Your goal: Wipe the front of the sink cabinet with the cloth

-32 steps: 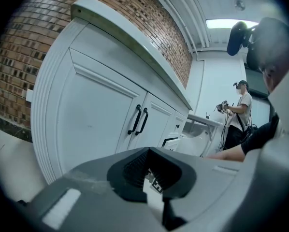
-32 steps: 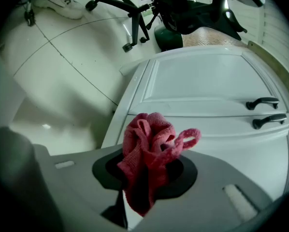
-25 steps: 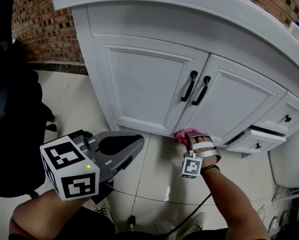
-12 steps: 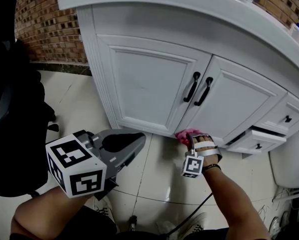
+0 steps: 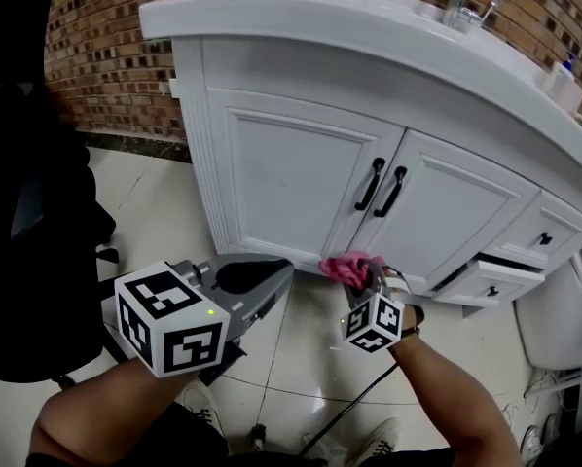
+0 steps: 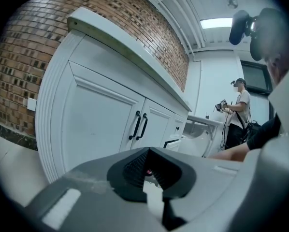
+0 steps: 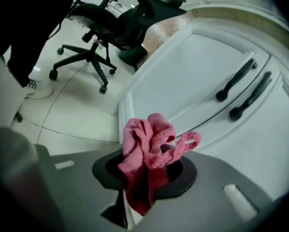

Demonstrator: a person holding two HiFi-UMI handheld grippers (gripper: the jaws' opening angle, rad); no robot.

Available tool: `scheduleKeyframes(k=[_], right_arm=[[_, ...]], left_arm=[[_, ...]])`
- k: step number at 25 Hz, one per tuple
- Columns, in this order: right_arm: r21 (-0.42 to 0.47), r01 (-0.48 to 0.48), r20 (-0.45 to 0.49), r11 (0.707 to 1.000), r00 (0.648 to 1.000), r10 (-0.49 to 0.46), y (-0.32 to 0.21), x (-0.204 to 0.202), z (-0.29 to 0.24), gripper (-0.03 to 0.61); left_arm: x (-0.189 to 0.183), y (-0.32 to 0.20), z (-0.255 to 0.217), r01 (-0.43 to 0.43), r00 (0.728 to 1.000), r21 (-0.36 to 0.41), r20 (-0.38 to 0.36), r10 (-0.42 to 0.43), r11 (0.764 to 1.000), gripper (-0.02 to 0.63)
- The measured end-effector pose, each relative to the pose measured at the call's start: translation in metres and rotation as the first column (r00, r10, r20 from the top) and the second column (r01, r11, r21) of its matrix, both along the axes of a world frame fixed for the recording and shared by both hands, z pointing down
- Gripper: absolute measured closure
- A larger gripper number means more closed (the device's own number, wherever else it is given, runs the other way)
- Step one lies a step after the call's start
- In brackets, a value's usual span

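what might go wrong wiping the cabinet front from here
1. The cloth is a bunched wad in the right gripper, so the hard jaws may scrape the door.
2. Its loose loop could snag on the black handles.
3. The drawer low on the right stands ajar; a sideways sweep might bump it.

Right gripper [image 5: 367, 282] clamps cloth [image 7: 148, 146] (arm outstretched); left gripper's [image 5: 276, 282] jaws together.

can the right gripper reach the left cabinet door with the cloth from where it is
Probably yes: the right gripper holds the cloth right by the left door's lower edge, with nothing between them.
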State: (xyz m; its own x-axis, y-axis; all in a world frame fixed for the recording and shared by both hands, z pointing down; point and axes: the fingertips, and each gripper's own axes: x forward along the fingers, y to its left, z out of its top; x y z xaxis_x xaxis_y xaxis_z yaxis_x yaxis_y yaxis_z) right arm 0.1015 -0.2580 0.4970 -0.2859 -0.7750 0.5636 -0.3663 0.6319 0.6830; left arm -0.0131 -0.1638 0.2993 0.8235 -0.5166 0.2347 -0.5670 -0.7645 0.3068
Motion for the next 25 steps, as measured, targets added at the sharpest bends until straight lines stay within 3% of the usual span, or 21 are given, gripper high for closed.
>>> scheduleKeyframes(k=[2,5,7,11,18,25], right_arm=[[0.107,0.015,-0.004,0.994,1.000,-0.015,-0.001,-0.010,-0.046,0.463],[0.284,0.022,-0.055,0.959,0.998,-0.007,-0.008,-0.016,-0.105,0.463],[0.335,0.006,-0.058,0.942,0.998,0.014,-0.017,-0.016,-0.122,0.463],[0.335,-0.045,0.008,0.941,0.999,0.044,-0.032,-0.020,-0.122,0.463],[0.348,-0.152,0.230,0.925,0.970,0.073,-0.043,-0.020,-0.114,0.465],[0.310,-0.146,0.300,0.939,0.953,0.049,-0.043,-0.021,-0.078,0.465]], left_arm=[[0.000,0.000,-0.003,-0.002,1.000,0.006,-0.007,0.002,1.000,0.609],[-0.002,0.000,-0.003,-0.006,1.000,0.008,-0.009,0.006,1.000,0.610],[-0.002,0.000,-0.004,-0.006,1.000,0.008,-0.013,0.006,1.000,0.610],[0.003,0.003,-0.005,-0.016,1.000,0.004,-0.023,0.016,1.000,0.610],[0.004,0.006,0.000,-0.005,1.000,-0.015,-0.009,0.005,1.000,0.609],[-0.004,0.003,0.001,0.014,1.000,-0.029,-0.012,-0.014,0.999,0.609]])
